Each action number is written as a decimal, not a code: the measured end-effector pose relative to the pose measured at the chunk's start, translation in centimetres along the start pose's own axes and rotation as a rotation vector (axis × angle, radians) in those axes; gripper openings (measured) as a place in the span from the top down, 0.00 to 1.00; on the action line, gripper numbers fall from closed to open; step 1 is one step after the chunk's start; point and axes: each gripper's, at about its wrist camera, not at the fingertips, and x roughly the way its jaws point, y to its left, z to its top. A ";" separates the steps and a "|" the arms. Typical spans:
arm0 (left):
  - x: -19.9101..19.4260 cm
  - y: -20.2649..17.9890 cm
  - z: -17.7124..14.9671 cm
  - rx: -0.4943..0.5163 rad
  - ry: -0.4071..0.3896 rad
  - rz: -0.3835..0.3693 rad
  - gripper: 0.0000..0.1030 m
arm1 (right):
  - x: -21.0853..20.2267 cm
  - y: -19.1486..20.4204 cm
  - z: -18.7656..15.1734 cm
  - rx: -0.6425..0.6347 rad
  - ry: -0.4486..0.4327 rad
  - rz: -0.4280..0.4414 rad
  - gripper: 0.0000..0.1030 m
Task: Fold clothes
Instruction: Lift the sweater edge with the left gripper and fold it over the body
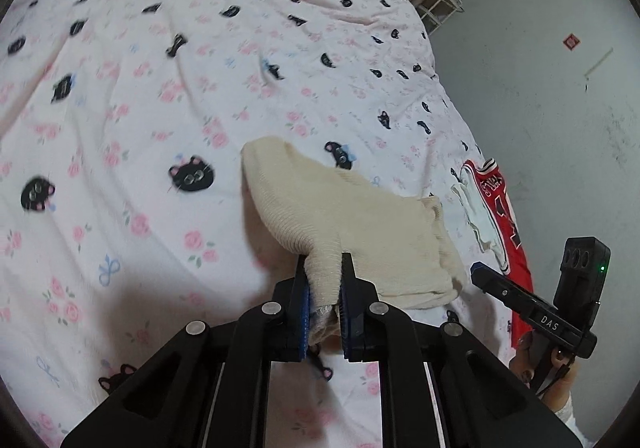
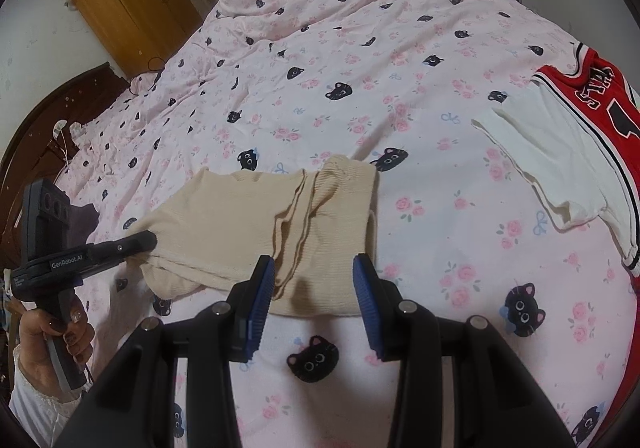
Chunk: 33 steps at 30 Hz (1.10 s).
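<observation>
The left gripper clamps a bunched edge of the soft, light, cream ribbed-knit garment; the right gripper hovers half-open, empty, above its hem.

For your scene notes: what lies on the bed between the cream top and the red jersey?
Only bare sheet lies between the cream top and red jersey, in the right wrist view.

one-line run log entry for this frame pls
task: fold clothes | left gripper: shut on cream knit top, edge lifted | right gripper: open over top | red jersey: aside on bed
</observation>
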 end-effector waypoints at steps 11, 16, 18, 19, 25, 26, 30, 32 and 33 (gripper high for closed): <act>3.1 -9.7 1.5 0.249 0.060 0.055 0.90 | -1.5 -3.1 -0.5 0.046 -0.006 0.014 0.59; 5.2 -13.2 0.6 0.329 0.120 0.041 0.90 | -2.2 -4.6 -0.8 0.069 -0.011 0.009 0.59; 6.2 -14.1 0.1 0.352 0.148 0.048 0.90 | -2.4 -5.2 -0.9 0.081 -0.013 0.010 0.59; 6.8 -14.3 -0.2 0.356 0.166 0.054 0.90 | -2.4 -5.4 -1.0 0.087 -0.014 0.010 0.59; 8.4 -15.2 -1.6 0.372 0.200 0.058 0.90 | -2.6 -6.0 -1.2 0.099 -0.013 0.016 0.59; 8.3 -15.3 -1.7 0.372 0.195 0.056 0.90 | -2.6 -6.0 -1.2 0.100 -0.012 0.016 0.59; 8.1 -15.5 -1.6 0.361 0.193 0.033 0.90 | -2.6 -6.0 -1.3 0.100 -0.010 0.018 0.59; 8.4 -15.9 -1.9 0.381 0.208 0.034 0.90 | -2.6 -6.0 -1.3 0.101 -0.009 0.019 0.59; 8.7 -16.1 -2.1 0.396 0.220 0.041 0.90 | -2.6 -6.0 -1.3 0.101 -0.008 0.020 0.59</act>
